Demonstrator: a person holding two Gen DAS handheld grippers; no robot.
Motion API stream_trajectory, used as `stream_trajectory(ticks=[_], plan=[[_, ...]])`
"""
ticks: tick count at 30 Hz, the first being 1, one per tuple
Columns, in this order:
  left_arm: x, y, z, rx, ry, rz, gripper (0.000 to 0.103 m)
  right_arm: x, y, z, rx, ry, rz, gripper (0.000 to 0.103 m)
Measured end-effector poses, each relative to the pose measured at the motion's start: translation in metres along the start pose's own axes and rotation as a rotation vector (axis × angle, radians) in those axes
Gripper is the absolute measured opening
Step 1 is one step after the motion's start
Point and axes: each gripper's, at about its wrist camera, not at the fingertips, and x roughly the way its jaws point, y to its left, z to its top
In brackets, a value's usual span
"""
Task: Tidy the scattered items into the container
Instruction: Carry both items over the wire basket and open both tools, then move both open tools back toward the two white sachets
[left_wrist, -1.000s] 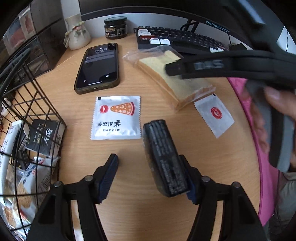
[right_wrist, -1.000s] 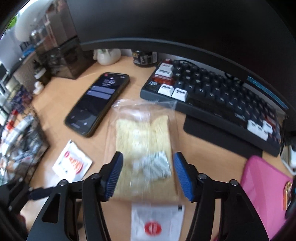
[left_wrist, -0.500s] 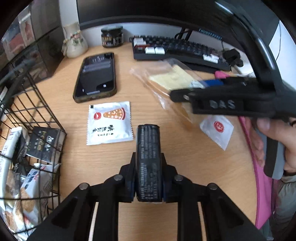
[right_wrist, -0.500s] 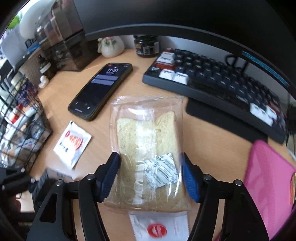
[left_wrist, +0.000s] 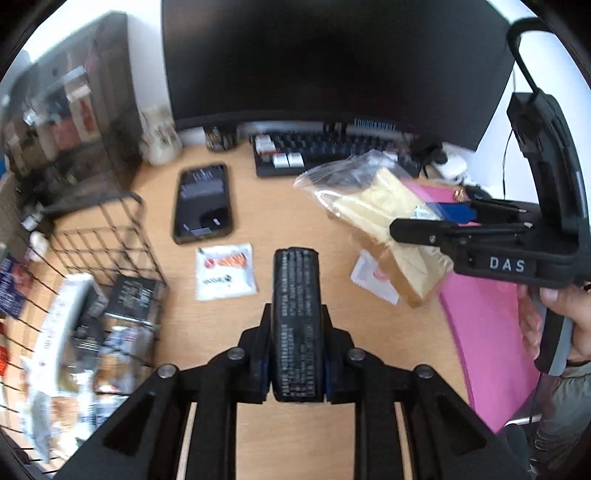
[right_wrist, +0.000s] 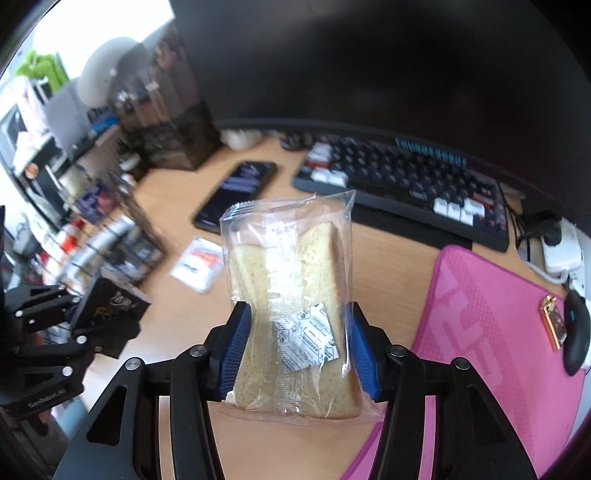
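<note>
My left gripper (left_wrist: 295, 328) is shut on a black printed packet (left_wrist: 295, 291) and holds it on edge above the wooden desk. Its black face shows at the left of the right wrist view (right_wrist: 110, 306). My right gripper (right_wrist: 295, 343) has its jaws closing on a clear-bagged bread slice (right_wrist: 291, 280); the blue pads press both sides and the bag hangs off the desk. The black wire basket (left_wrist: 110, 236) stands at the left, holding several snack packs. A white pizza-print sachet (left_wrist: 225, 271) and a red-dot sachet (left_wrist: 373, 277) lie flat on the desk.
A phone (left_wrist: 203, 201) lies beyond the sachets, with a keyboard (left_wrist: 325, 147) and a monitor behind it. A pink mat (right_wrist: 487, 332) with a black mouse (right_wrist: 576, 332) covers the right side. A small vase (left_wrist: 160, 144) and a jar (left_wrist: 221, 138) stand at the back.
The left jaws closed on the black packet and raised it off the desk. The right jaws narrowed onto the bagged bread and lifted it; both views rose and tilted back.
</note>
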Motion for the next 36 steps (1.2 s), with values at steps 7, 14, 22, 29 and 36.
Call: stream_trajectory(ticks=[7, 14, 22, 29, 36], plan=[[-0.079, 0.069, 0.006, -0.087, -0.116, 0.124, 0.021, -0.038, 0.105, 0.040, -0.147, -0.099, 0.139, 0.052], [-0.097, 0.172, -0.033, -0.259, -0.069, 0.250, 0.021, -0.001, 0.224, 0.054, -0.271, -0.046, 0.288, 0.052], [-0.095, 0.203, -0.055, -0.327, -0.042, 0.278, 0.080, 0.041, 0.267, 0.044, -0.296, 0.029, 0.296, 0.056], [-0.113, 0.147, -0.028, -0.260, -0.145, 0.138, 0.081, -0.009, 0.202, 0.044, -0.227, -0.097, 0.189, 0.056], [-0.061, 0.016, -0.001, -0.001, -0.102, -0.028, 0.081, -0.043, 0.091, 0.008, -0.131, -0.120, -0.012, 0.016]])
